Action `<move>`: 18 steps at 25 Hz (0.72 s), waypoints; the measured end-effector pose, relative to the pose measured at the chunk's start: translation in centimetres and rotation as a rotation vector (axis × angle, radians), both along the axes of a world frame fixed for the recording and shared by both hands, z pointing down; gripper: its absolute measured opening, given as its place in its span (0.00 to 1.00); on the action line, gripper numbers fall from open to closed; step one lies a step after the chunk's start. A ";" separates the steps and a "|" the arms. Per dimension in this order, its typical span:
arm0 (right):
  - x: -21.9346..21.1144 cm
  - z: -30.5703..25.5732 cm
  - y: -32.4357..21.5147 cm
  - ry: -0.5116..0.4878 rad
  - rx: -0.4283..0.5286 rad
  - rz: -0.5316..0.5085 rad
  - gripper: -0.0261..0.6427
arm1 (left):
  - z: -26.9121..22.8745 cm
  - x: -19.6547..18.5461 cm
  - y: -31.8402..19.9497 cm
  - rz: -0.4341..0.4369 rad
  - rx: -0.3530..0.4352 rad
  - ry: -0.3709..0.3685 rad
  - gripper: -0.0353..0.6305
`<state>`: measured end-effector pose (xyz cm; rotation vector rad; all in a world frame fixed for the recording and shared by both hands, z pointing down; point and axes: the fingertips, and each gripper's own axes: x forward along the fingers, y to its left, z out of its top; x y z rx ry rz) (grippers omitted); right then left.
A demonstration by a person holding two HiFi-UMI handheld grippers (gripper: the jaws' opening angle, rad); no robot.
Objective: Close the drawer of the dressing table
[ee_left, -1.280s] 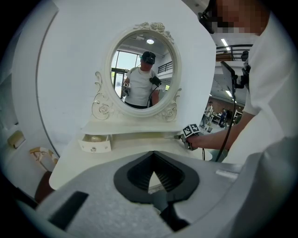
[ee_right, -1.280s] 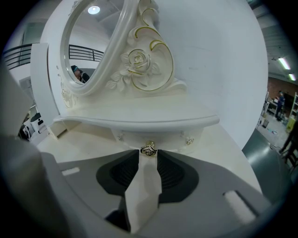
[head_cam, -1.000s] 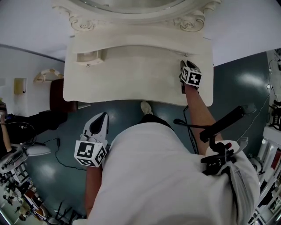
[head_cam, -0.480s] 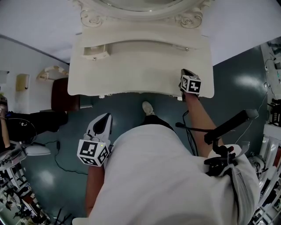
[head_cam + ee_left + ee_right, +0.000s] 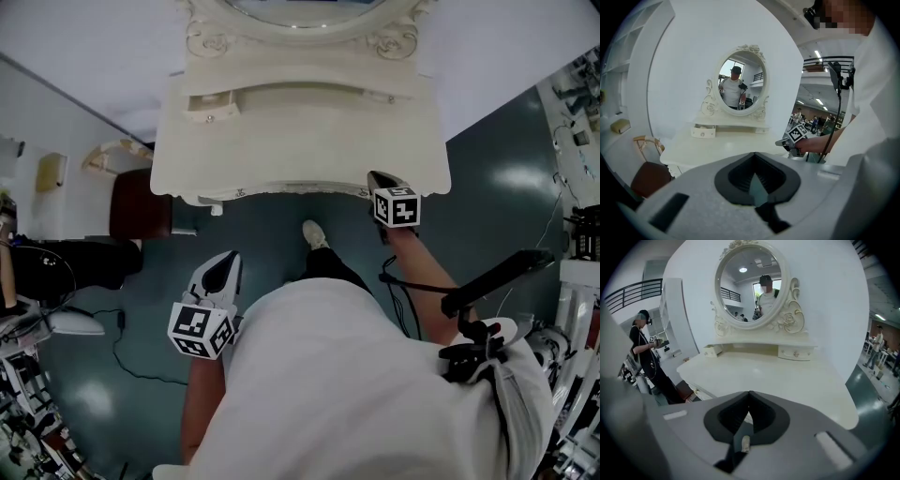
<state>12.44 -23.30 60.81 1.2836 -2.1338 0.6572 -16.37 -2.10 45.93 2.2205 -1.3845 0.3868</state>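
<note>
Two clenched and empty, both held clear

The right gripper (image 5: 376,176), fingers pressed together on nothing, hangs over the front edge of the cream-white dressing table's worktop (image 5: 281,150). Its small right-hand drawer with a round knob (image 5: 389,97) sits flush at the back, well apart from those fingers. The left gripper (image 5: 227,258), clenched empty, hangs over the dark floor (image 5: 150,281)

The cream dressing table (image 5: 300,150) (oval mirror (image 5: 750,284) at its back) stands on the dark teal floor (image 5: 253,236).

Cream dressing table (image 5: 300,141), dark teal floor (image 5: 141,300), black-and-white marker cube (image 5: 200,330)
</note>
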 end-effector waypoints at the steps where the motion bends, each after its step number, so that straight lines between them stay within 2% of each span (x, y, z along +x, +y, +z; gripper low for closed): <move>1: -0.5 -0.1 0.4 -0.006 -0.001 -0.016 0.04 | 0.3 0.0 0.0 0.000 -0.006 0.002 0.06; 10: -4.9 -3.1 9.7 -0.033 0.027 -0.154 0.04 | 1.6 -0.2 5.3 0.020 -0.016 0.016 0.06; 18: -8.5 -5.4 15.2 -0.018 0.074 -0.296 0.04 | 2.4 -0.2 8.1 0.029 -0.004 0.030 0.06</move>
